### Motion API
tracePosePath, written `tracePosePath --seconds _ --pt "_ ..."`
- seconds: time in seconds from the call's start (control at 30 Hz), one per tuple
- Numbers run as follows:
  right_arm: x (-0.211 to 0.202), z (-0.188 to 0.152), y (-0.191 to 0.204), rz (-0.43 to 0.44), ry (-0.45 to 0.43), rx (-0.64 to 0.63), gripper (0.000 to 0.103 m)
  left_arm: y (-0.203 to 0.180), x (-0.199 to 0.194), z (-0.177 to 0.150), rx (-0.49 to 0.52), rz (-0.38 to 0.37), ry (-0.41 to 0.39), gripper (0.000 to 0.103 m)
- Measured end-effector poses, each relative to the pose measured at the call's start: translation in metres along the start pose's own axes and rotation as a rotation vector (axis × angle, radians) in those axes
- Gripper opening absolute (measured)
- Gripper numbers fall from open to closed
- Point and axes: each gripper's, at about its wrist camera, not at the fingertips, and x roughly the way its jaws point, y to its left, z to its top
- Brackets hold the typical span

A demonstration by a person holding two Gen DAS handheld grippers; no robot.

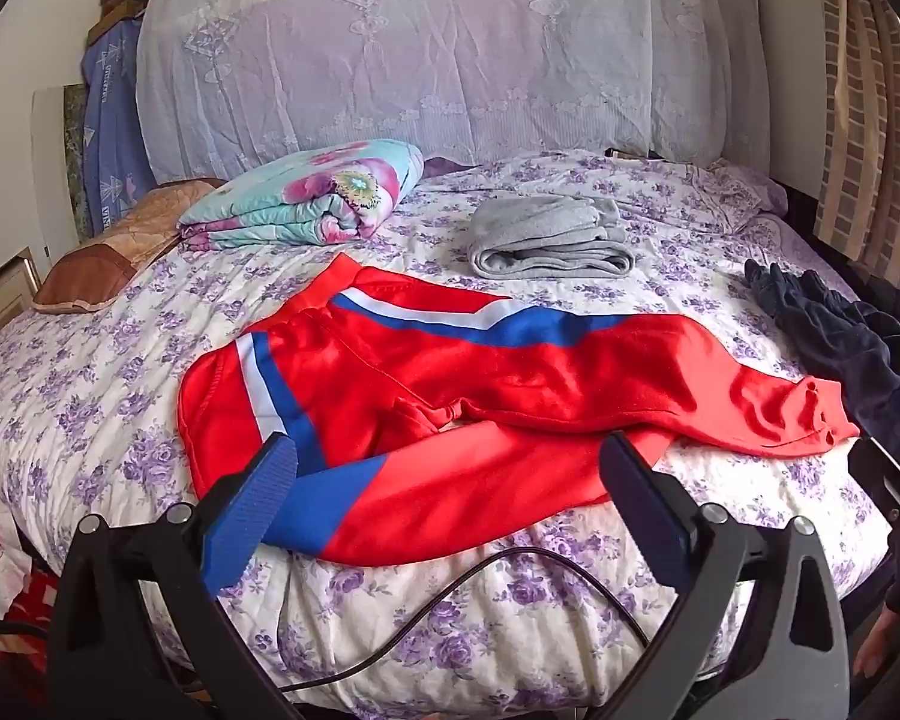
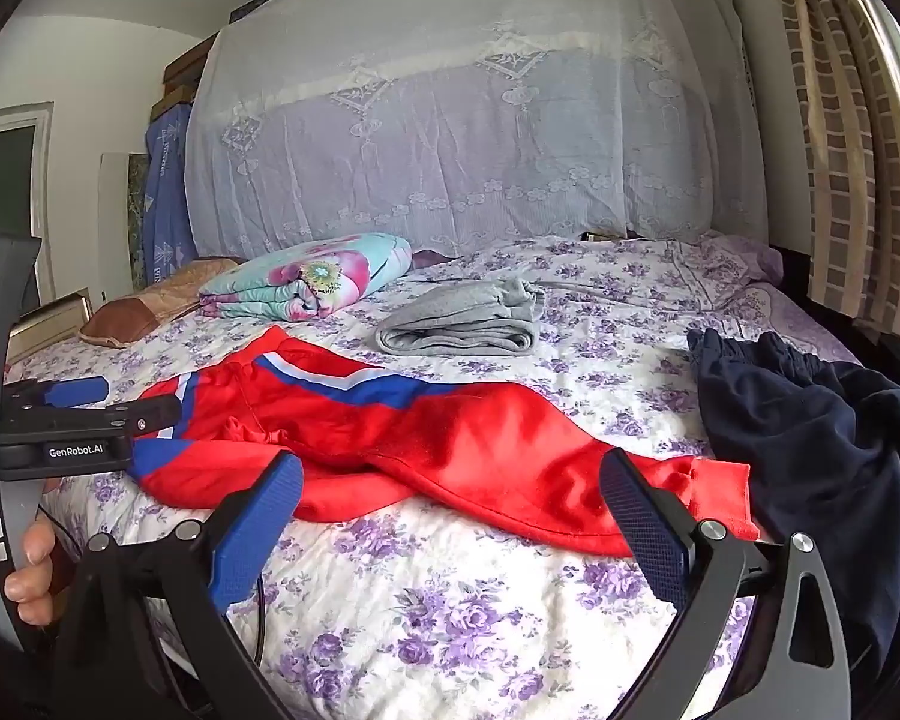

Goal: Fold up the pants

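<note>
Both your grippers, left and right, hang wide open and empty, tilted down over the red pants on the bed.

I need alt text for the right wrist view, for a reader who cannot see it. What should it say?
Red pants with blue and white stripes lie unfolded across a bed with a purple floral cover, beyond the open, empty right gripper. Folded grey pants lie behind them, dark navy clothing to the right, and the left gripper enters at left.

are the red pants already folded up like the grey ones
No, the red pants lie spread out, legs crossing, while the grey pants sit folded behind them.
</note>
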Motion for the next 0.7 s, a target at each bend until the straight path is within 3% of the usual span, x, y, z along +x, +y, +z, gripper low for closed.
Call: tracePosePath --seconds 0.7 --pt "-0.0007 0.0048 0.0062 0.002 -0.001 -0.013 0.100 0.0027 0.0031 -0.0001 0.000 0.000 0.001 0.098"
